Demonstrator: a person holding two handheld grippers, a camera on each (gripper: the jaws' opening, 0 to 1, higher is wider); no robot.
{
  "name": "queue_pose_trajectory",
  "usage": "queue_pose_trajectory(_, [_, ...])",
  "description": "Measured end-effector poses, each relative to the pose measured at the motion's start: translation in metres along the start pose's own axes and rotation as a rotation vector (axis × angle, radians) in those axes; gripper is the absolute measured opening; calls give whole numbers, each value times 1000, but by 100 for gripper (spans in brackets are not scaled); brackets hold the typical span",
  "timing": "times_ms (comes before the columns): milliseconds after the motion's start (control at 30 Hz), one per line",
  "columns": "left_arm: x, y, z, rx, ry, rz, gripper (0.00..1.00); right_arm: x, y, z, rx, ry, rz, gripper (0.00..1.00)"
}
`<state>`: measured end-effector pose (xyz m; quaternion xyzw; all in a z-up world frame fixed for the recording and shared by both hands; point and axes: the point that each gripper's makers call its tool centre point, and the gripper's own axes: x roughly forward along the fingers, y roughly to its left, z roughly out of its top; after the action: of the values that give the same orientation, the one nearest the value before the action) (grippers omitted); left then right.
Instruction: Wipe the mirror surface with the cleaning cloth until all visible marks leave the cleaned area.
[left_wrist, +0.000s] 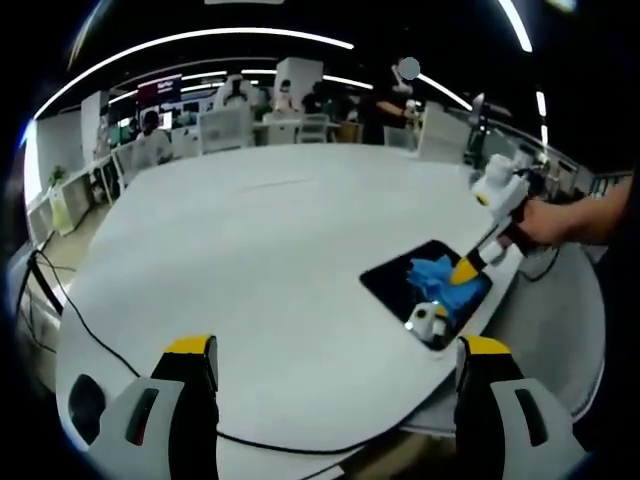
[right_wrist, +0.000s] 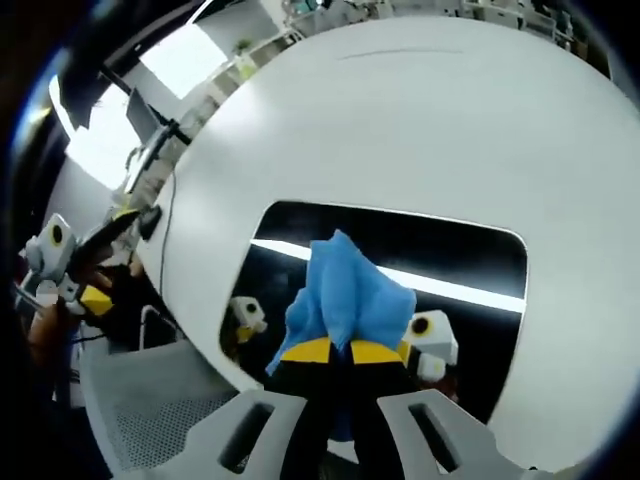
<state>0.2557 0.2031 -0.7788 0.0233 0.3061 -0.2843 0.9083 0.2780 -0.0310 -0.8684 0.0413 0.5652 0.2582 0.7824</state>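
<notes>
A dark rectangular mirror (right_wrist: 460, 255) lies flat on the white table (right_wrist: 420, 130), reflecting ceiling light strips. My right gripper (right_wrist: 340, 350) is shut on a blue cleaning cloth (right_wrist: 345, 290), which is pressed onto the mirror's near part. In the left gripper view the same mirror (left_wrist: 395, 280) sits at the table's right edge with the blue cloth (left_wrist: 435, 275) on it, and the right gripper (left_wrist: 463, 272) comes down onto it from a hand at the right. My left gripper (left_wrist: 335, 350) hovers open over the table's near edge, well left of the mirror, holding nothing.
A black cable (left_wrist: 90, 330) runs along the table's left and near edge. Desks, chairs and people (left_wrist: 150, 140) stand beyond the far edge of the table. A grey mesh chair (right_wrist: 150, 410) stands beside the table below the mirror.
</notes>
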Motion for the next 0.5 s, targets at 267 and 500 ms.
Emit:
queue_pose_trajectory(267, [-4,2,-4,-2,6,8,100,8,-12,30,-35,-7,-29,0])
queue_pose_trajectory(500, [-9,3,-7,-7,6,16,100,14,-20,56,-48,-14,-55,0])
